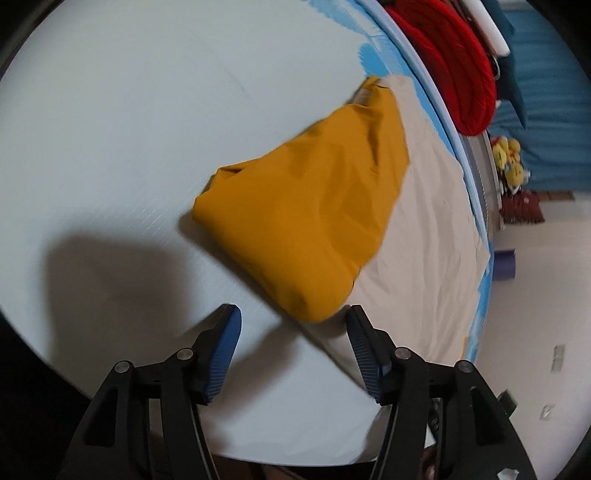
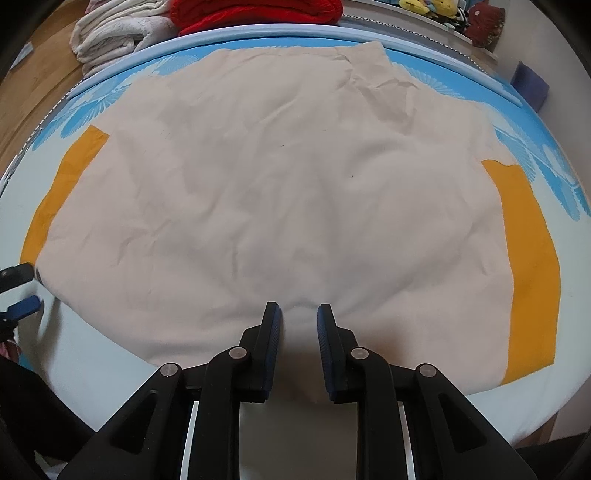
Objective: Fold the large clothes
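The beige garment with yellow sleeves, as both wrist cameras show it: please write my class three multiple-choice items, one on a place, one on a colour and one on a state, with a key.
1. Where does the red knitted cloth lie?
A. Beyond the far edge of the blue-patterned surface
B. On the middle of the garment
C. Between the right gripper's fingers

2. What colour are the sleeves of the beige garment?
A. Green
B. Mustard yellow
C. Black

3. How does the left gripper stand?
A. Shut on a sleeve
B. Open, with nothing between its fingers
C. Shut on the red cloth

Key:
1 A, since the red cloth sits past the surface's raised rim.
2 B, since a yellow strip shows at each side of the beige body.
3 B, since its blue pads stand wide apart just short of the folded sleeve.
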`<state>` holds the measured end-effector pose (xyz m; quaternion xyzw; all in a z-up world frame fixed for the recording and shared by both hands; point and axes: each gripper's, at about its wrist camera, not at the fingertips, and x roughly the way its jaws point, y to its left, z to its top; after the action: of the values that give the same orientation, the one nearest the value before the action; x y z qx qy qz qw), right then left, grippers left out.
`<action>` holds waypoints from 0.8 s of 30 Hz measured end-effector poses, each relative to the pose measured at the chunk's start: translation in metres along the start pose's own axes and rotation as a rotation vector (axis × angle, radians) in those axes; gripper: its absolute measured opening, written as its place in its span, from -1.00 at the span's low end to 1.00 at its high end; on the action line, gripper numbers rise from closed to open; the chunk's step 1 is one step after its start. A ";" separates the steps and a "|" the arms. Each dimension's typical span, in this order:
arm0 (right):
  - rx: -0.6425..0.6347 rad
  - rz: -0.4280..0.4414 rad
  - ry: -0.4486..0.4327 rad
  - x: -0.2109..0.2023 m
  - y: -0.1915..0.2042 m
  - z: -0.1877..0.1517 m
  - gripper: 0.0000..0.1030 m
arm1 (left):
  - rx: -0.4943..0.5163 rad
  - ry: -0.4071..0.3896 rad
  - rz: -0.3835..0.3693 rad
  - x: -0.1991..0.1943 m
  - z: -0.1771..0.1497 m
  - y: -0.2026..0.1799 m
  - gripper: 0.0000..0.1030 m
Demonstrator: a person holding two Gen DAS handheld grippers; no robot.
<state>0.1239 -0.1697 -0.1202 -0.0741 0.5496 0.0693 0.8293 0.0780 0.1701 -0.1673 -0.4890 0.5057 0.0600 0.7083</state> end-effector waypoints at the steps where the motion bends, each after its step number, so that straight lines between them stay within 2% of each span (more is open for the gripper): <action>1: 0.005 0.008 0.002 0.000 -0.002 0.000 -0.57 | -0.010 -0.008 -0.014 0.001 0.003 0.001 0.08; 6: 0.015 0.041 0.006 0.002 -0.007 0.000 -0.57 | -0.039 -0.070 -0.067 0.006 0.016 0.003 0.05; 12: 0.036 0.066 0.007 0.002 -0.013 0.000 -0.56 | -0.023 -0.139 -0.088 0.015 0.022 -0.005 0.04; 14: 0.040 0.067 0.004 0.002 -0.014 -0.001 -0.56 | -0.029 -0.155 -0.090 0.016 0.023 -0.005 -0.12; 16: 0.045 0.068 0.000 0.002 -0.015 -0.002 -0.56 | -0.038 -0.147 -0.103 0.018 0.025 -0.004 -0.58; 18: 0.055 0.067 -0.005 0.001 -0.014 -0.002 -0.56 | -0.014 -0.149 -0.120 0.012 0.026 -0.010 -0.78; 22: 0.091 0.052 -0.019 -0.002 -0.014 -0.003 -0.56 | 0.092 -0.189 -0.129 -0.017 0.025 -0.040 -0.87; 24: 0.106 0.041 -0.033 -0.006 -0.010 -0.002 -0.56 | 0.185 -0.205 -0.090 -0.042 0.021 -0.059 -0.89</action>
<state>0.1212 -0.1798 -0.1149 -0.0177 0.5402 0.0582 0.8393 0.1058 0.1731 -0.0971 -0.4350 0.4116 0.0311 0.8002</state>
